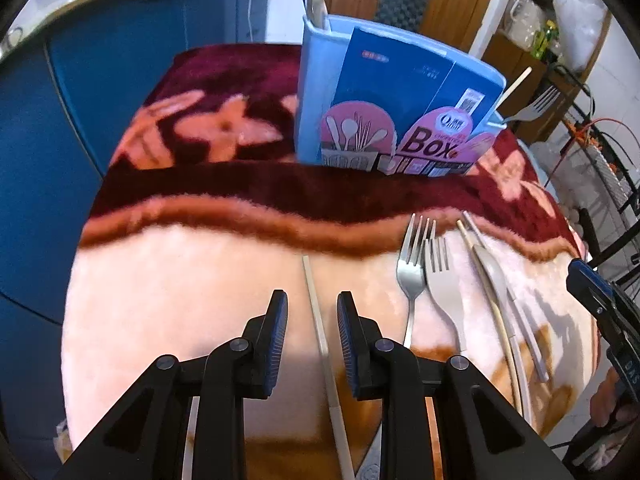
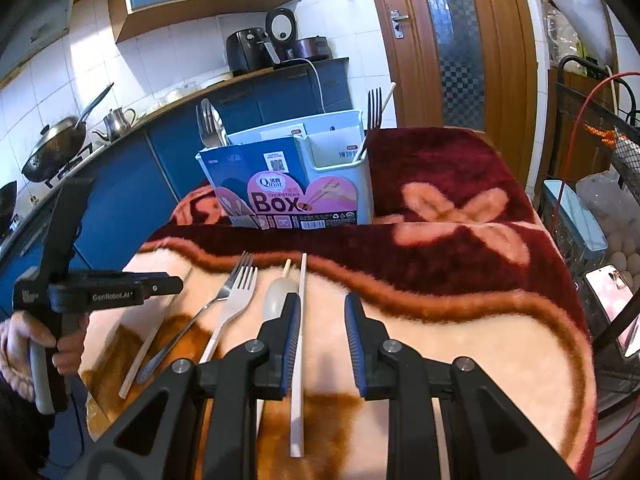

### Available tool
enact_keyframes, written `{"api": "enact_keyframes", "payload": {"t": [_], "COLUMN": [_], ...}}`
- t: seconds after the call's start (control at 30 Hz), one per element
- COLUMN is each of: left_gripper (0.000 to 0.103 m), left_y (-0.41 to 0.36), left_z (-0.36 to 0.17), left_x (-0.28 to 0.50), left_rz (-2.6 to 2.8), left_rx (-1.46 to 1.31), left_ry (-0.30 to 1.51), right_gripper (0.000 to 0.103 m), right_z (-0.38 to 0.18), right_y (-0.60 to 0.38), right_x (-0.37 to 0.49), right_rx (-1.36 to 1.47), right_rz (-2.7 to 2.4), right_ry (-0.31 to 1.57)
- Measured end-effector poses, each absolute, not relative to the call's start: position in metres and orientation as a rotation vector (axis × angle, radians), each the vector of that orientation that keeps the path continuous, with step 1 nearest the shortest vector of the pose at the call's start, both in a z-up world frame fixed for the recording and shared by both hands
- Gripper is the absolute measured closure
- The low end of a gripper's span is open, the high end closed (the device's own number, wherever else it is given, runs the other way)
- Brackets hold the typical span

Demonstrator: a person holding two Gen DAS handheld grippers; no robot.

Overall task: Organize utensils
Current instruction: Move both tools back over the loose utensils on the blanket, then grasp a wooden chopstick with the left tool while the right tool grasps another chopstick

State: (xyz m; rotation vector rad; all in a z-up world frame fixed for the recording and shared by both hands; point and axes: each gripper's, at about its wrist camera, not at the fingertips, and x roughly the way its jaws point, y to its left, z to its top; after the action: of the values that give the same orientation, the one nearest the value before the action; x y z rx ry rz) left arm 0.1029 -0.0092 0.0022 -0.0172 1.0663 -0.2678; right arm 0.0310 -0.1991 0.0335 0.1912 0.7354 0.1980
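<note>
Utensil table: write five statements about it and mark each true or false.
1. The utensil box stands upright on the blanket. True.
2. The left gripper is clamped on a fork. False: its jaws are open, with a chopstick lying between them.
3. Two forks lie side by side on the blanket. True.
4. The box is empty. False: a fork and other utensils stick out of it.
5. The right gripper holds a spoon. False: its open jaws straddle a chopstick, which lies against one pad.

Blue utensil box [image 2: 288, 184], pink label; maroon-pink floral blanket [image 2: 460, 216].
</note>
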Motion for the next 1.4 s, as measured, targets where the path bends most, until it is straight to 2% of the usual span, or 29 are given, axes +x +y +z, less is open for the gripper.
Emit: {"api": "enact_keyframes", "payload": {"t": [0.23,0.33,0.4,0.57,1.0,1.2,1.4], "left_gripper": [0.081,0.088,0.096,0.098,0.099,0.099,0.099], "left_y": [-0.011,-0.011,-0.012,-0.006,0.008,0.007,0.009], "left_z": [-0.005,-0.006,-0.006,-0.002,0.039,0.054,0.059], "left_x": [0.114,0.119,0.122,0.126,0.110,0.099,0.096], "left_rz": [-0.285,-0.293,-0.298,-0.315,-0.311,-0.315,-0.332], "left_rx": [-0.006,-0.001,-0.003,-0.069,-0.150,-0.104,-0.118], "left_ry": [1.109,1.124,1.129,1.112,0.850,0.745,0.703], "right_gripper": [0.076,0.076,0.076,0.076,0.077,0.081,0.090], "right_z": [0.030,0.029,0.030,0.032,0.018,0.015,0.012], "right_y": [-0.198,-0.194,-0.192,-0.186,-0.169,-0.161,-0.155], "right_x": [0.036,0.040,0.045,0.060,0.108,0.124,0.142], "right_rx": [0.175,0.162,0.149,0.129,0.131,0.095,0.065], "right_rz": [0.203,0.215,0.221,0.242,0.302,0.315,0.312], "right_ry": [0.763,0.780,0.793,0.833,1.007,1.070,1.129]}}
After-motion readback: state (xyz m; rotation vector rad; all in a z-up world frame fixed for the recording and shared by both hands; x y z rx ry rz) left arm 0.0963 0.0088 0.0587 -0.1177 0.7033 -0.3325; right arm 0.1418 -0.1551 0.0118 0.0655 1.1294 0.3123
